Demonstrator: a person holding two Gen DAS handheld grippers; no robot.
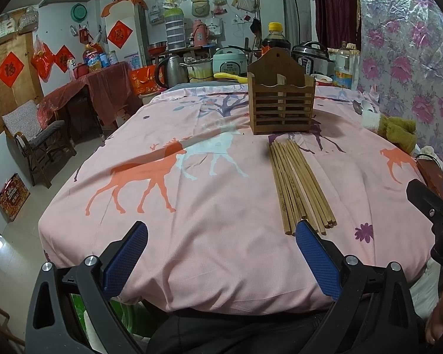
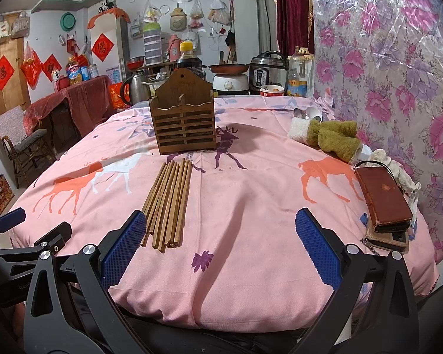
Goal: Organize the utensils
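Note:
A bundle of several wooden chopsticks [image 1: 299, 183] lies on the pink deer-print tablecloth [image 1: 192, 206], pointing toward a slatted wooden utensil holder [image 1: 282, 100] that stands upright behind them. Both show in the right wrist view too: chopsticks [image 2: 168, 200], holder [image 2: 184, 118]. My left gripper [image 1: 221, 233] is open and empty at the table's near edge, its right finger just before the chopstick ends. My right gripper [image 2: 221, 221] is open and empty, the chopstick ends by its left finger. Metal and white spoons [image 2: 308, 114] lie at the far right.
A green and white towel [image 2: 330, 137] and a brown wallet on a phone [image 2: 382, 200] lie along the right side by the flowered wall. Cookers, kettle and bottles [image 2: 260, 73] crowd the table's far end. A chair [image 1: 35, 144] stands on the left.

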